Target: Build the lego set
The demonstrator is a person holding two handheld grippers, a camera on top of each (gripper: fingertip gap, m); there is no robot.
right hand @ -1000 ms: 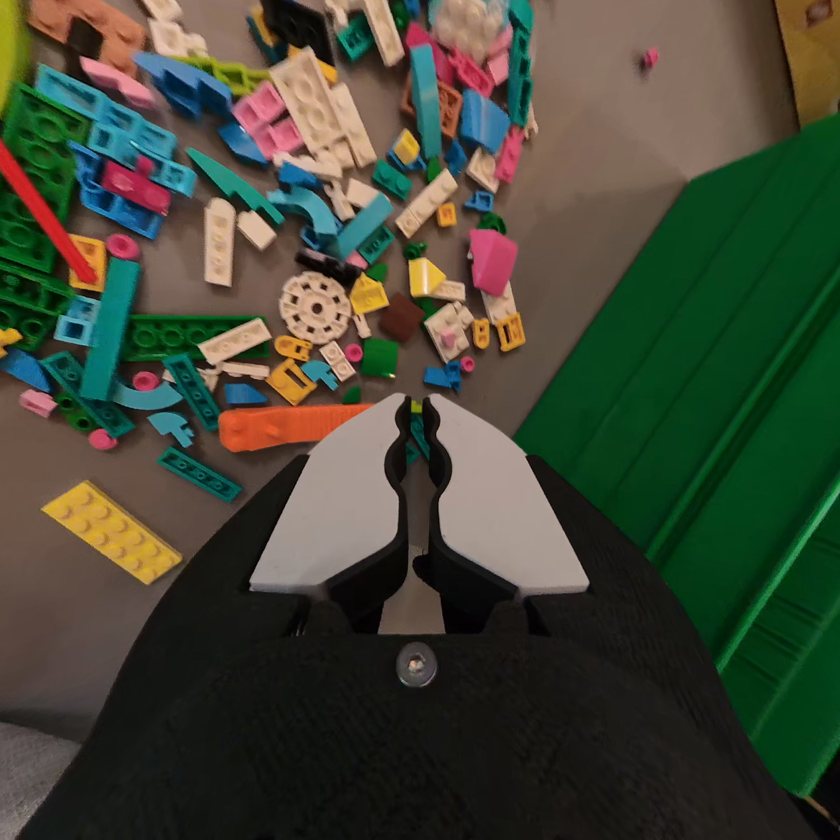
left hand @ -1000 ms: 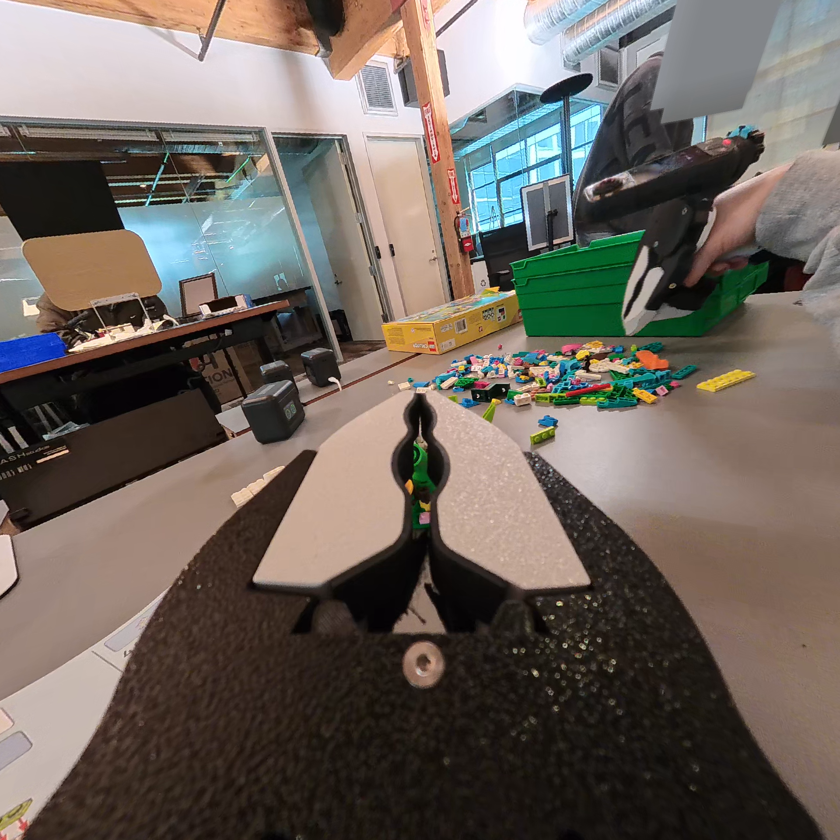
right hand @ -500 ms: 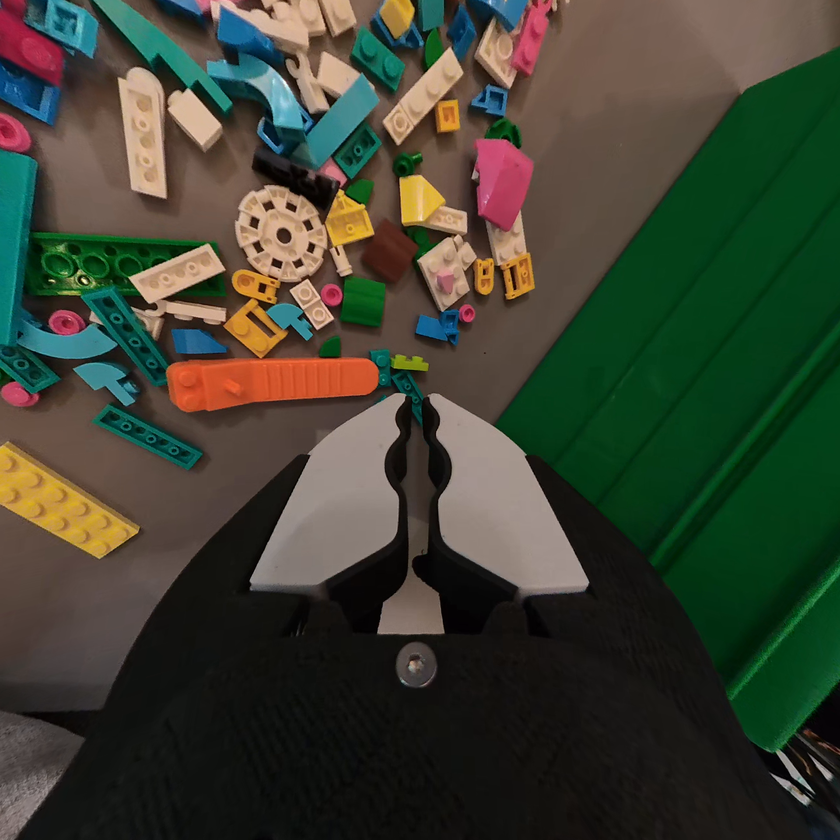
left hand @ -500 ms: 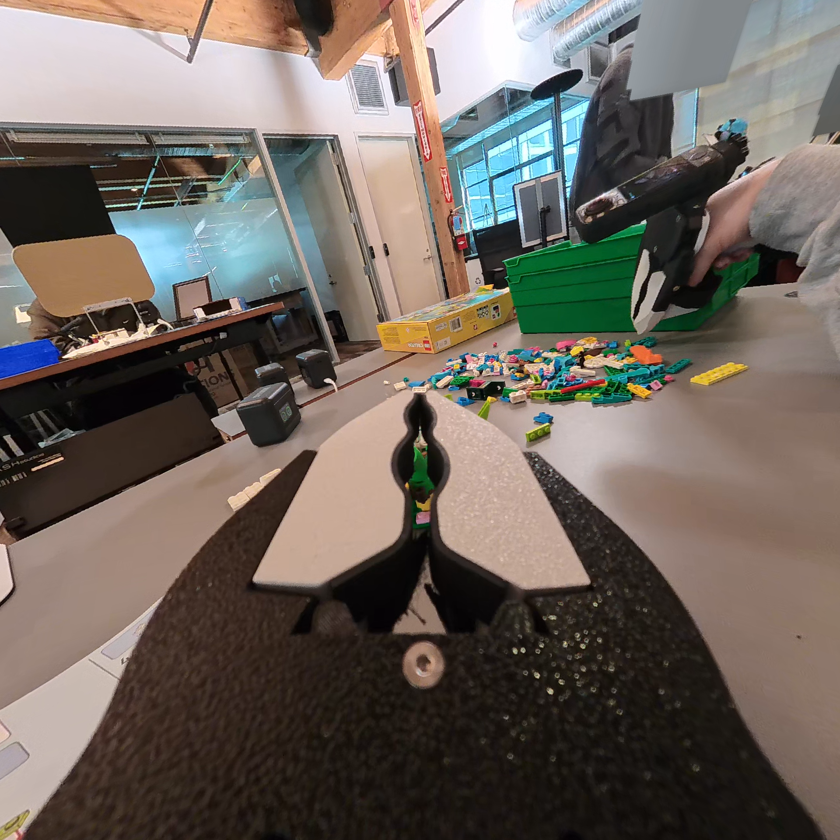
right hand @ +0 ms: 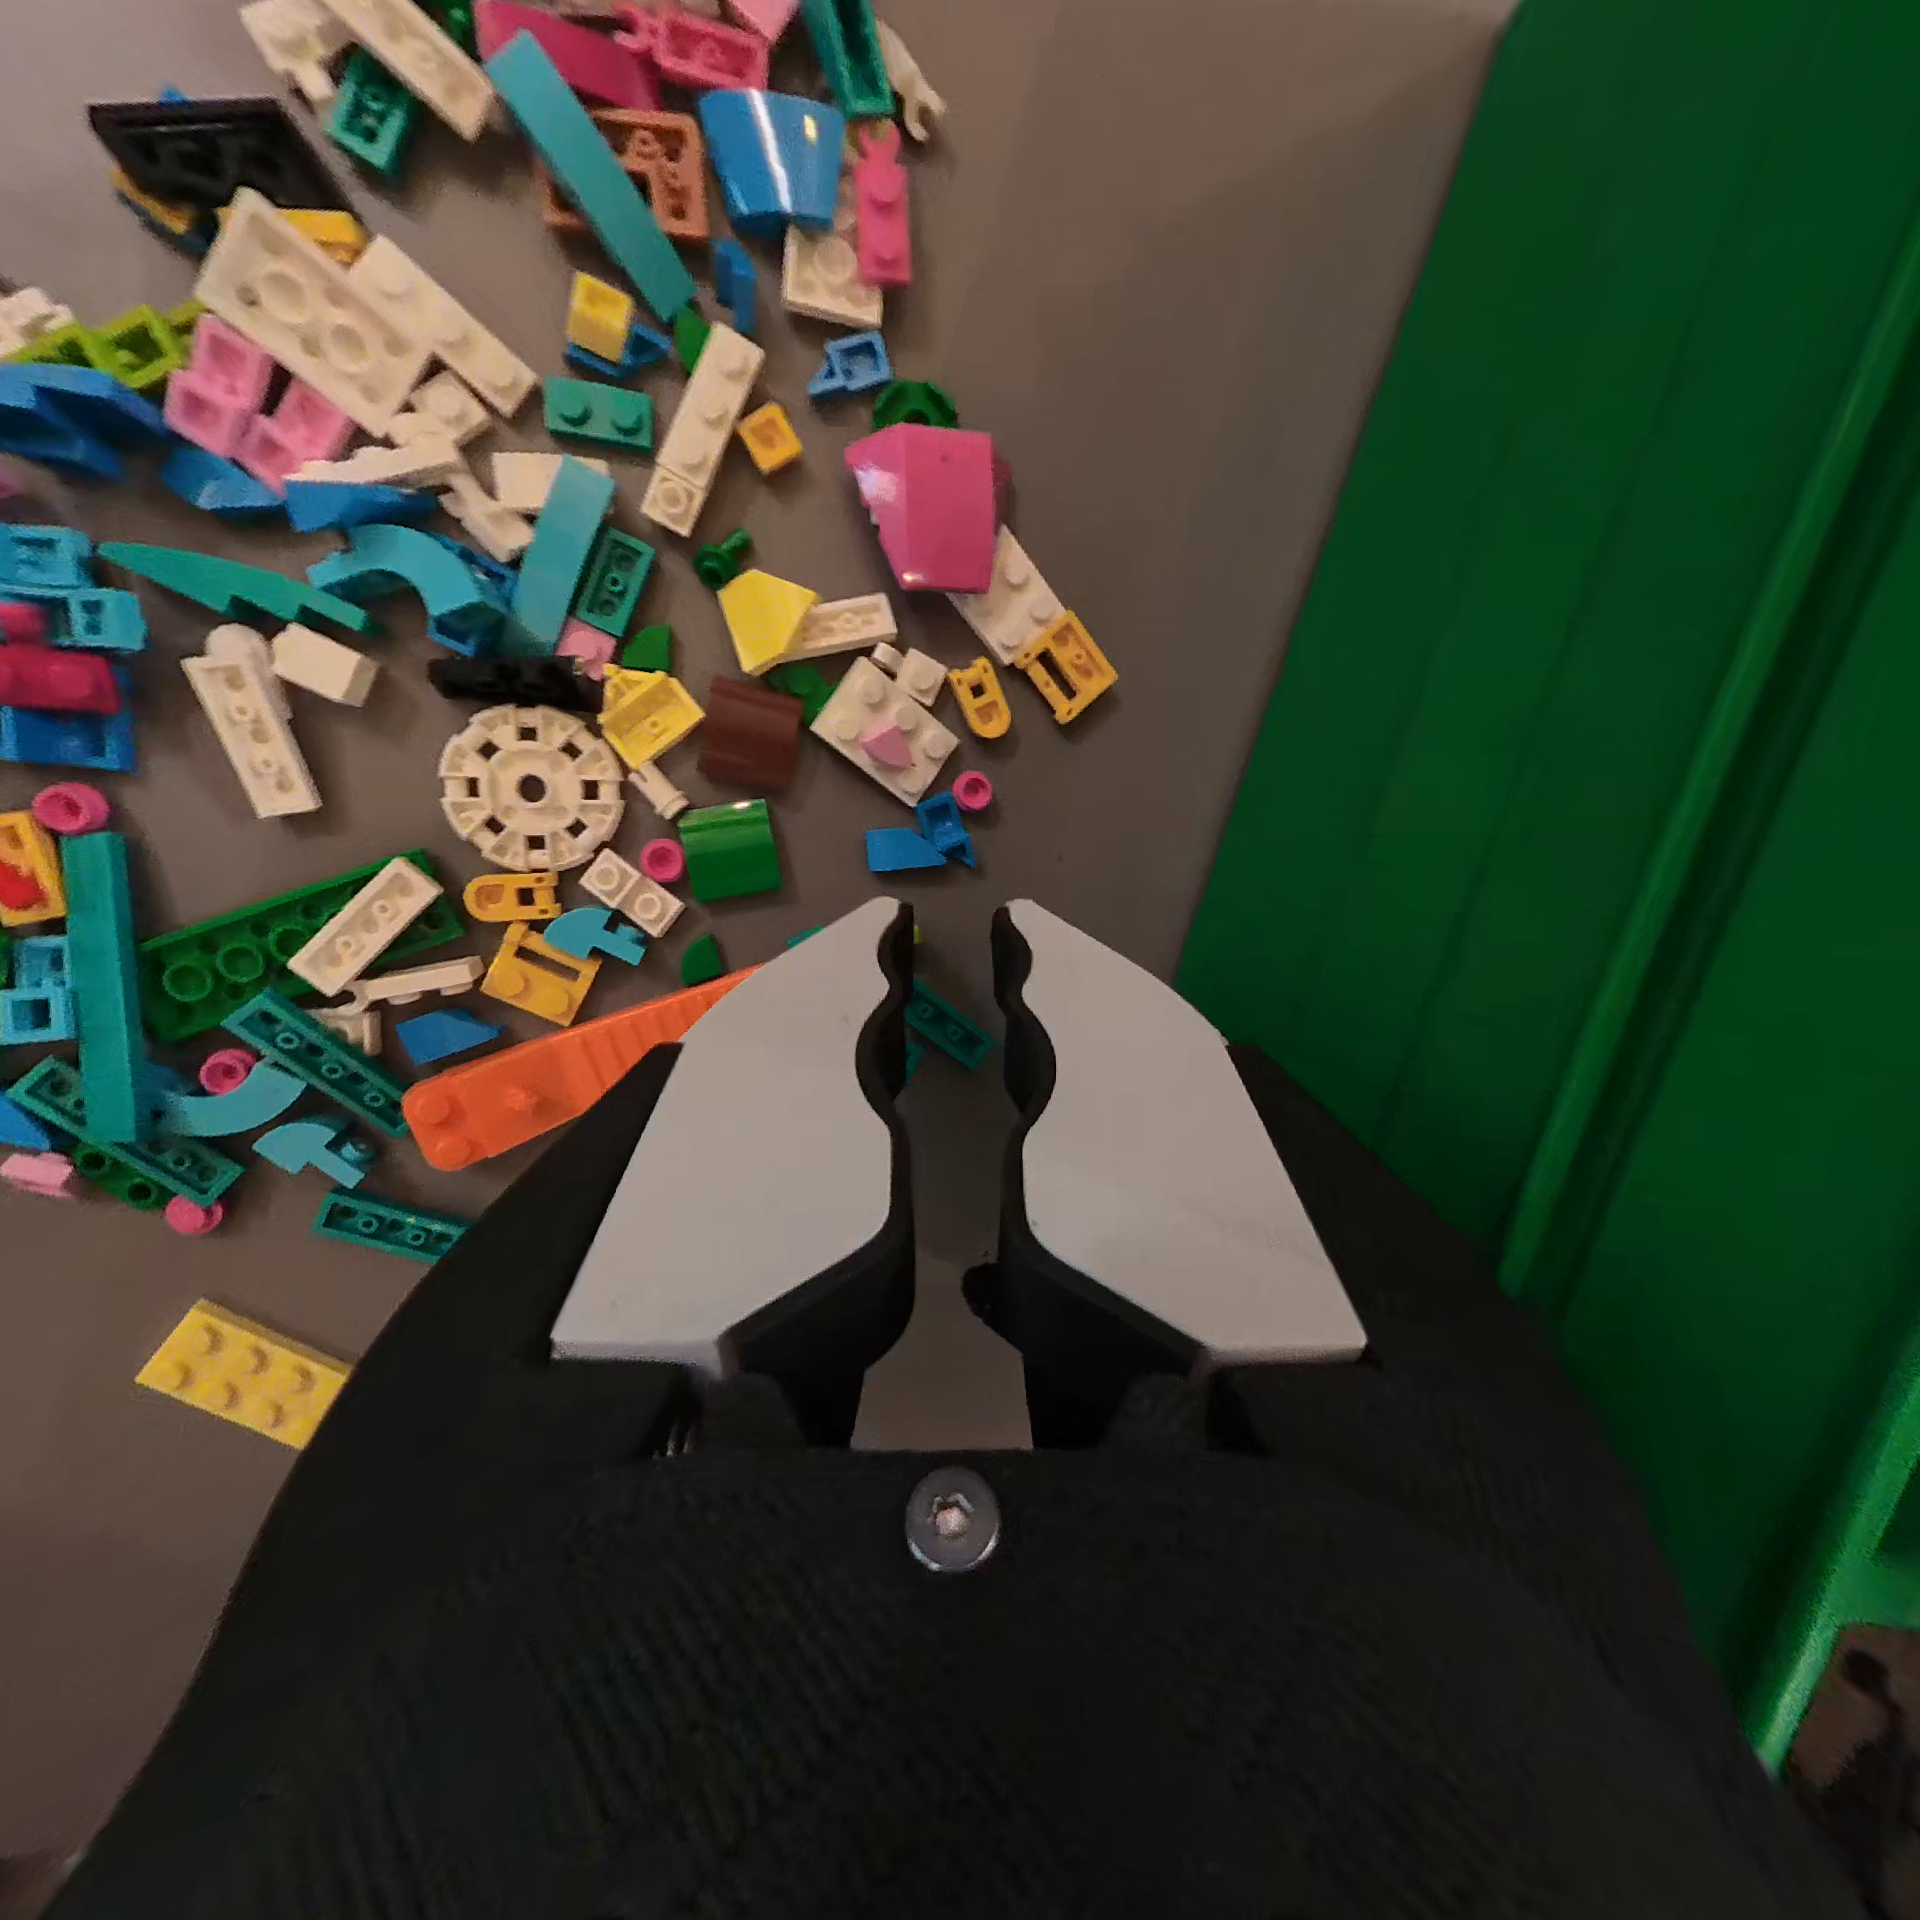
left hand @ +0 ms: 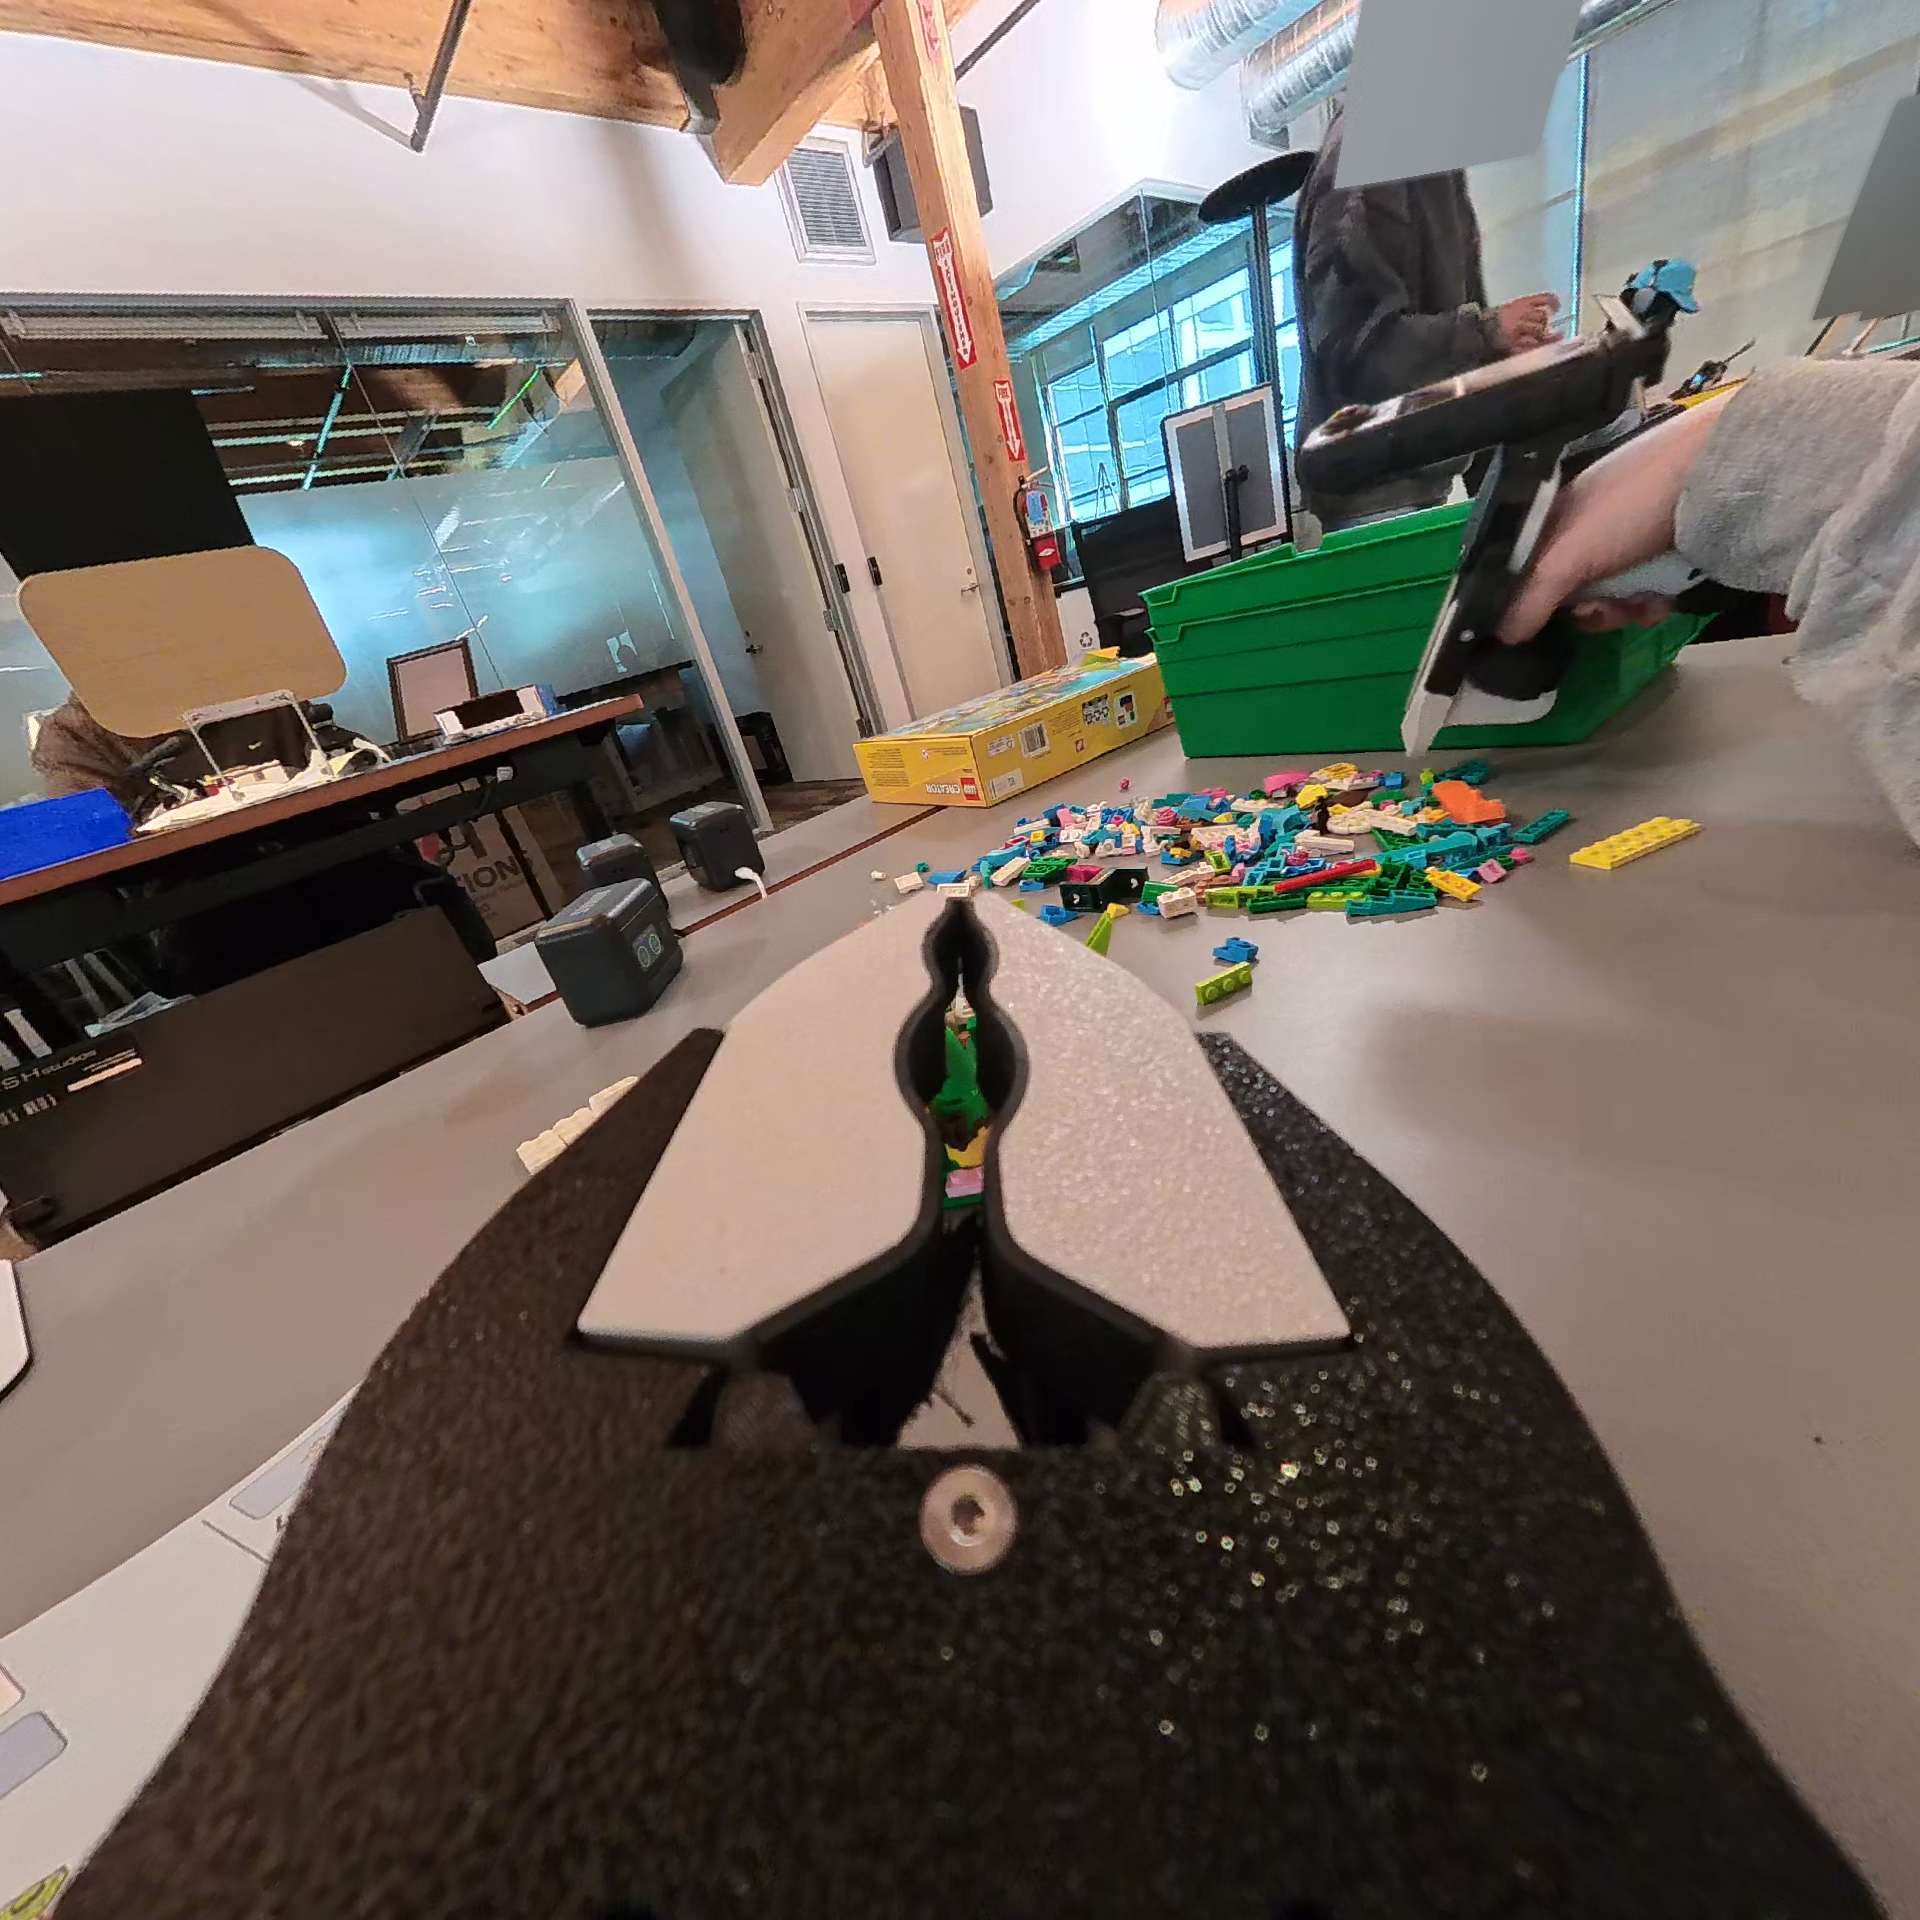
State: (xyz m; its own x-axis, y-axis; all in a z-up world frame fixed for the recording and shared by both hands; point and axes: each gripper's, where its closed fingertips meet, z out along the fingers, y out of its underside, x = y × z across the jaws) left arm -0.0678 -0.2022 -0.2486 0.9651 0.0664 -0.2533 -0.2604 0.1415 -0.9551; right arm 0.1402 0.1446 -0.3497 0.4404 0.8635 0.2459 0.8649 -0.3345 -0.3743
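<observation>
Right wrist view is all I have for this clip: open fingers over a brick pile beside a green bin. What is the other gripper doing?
Observer: The left gripper is shut on a small green build, held well away from the brick pile.
Operator: Anything on the table outside my frame?
Observer: A yellow box lies past the pile, left of the stacked green bins.
Operator: Are my tips touching any bricks?
Observer: From the left wrist view, the right gripper points down with its tips apparently just clear of the pile, at the edge nearest the bins.
</observation>
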